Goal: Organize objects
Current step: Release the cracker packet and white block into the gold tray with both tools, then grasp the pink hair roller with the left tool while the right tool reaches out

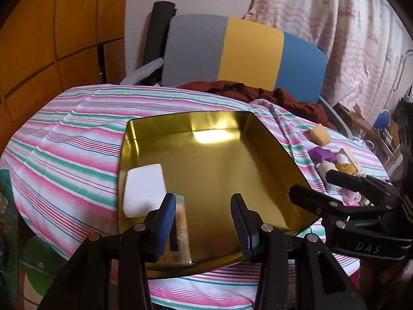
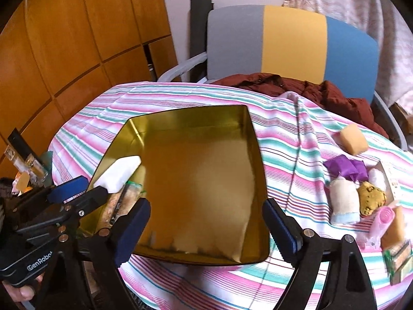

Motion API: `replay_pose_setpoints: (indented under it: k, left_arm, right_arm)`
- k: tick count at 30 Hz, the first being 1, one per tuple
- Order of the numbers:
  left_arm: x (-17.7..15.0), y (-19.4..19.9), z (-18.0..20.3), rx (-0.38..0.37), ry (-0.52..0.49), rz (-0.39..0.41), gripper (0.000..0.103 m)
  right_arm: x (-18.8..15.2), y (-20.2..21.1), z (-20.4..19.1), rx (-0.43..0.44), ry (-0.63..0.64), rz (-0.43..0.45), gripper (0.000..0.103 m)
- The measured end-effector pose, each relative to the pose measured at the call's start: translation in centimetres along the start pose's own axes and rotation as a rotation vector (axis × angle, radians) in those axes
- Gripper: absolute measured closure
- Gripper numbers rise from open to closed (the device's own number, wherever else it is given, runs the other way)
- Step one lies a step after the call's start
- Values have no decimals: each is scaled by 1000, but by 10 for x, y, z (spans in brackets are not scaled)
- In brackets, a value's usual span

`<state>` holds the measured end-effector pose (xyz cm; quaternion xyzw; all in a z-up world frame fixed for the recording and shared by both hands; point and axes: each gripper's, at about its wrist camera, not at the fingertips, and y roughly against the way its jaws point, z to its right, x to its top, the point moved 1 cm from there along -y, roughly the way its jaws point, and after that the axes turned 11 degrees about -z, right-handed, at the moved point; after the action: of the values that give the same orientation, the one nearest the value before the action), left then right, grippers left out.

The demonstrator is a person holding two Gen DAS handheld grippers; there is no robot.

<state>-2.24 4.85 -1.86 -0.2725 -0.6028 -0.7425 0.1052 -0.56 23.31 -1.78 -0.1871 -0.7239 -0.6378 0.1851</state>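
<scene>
We can read "GenRobot" in white on the left tongs [image 2: 85, 193] (the last letter is cut off) and "DAS" on the right tongs [image 1: 307, 183]. Both tongs are spread wide and hold nothing. They hang over the near edge of the gold tin tray [image 2: 204, 255], which sits on the bench with the striped cloth [image 2: 281, 139].

In the tray's left side lie a white block [image 1: 143, 188] and a long snack pack [image 1: 182, 230]. The left tongs hide part of the pack, and we cannot read its label.

Off to the right of the tray, on the cloth, are a yellow sponge [image 2: 353, 138], a purple wrap [image 2: 344, 170], a cream cloth roll [image 2: 344, 200] and a pink roll [image 2: 384, 219]. More small packs by the edge are too blurry to name.

Behind the bench stands a chair [image 2: 291, 44] in grey, yellow and blue, with a dark red jacket [image 2: 333, 95] piled in front of it.
</scene>
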Motion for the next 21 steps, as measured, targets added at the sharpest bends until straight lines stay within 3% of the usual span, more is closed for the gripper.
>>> replay_pose_setpoints:
  k: [21]
  left_arm:
    - [3,-12,60,-55,-156,-39,59]
  right_arm:
    - [-20,16,77,-74,-165,11,11]
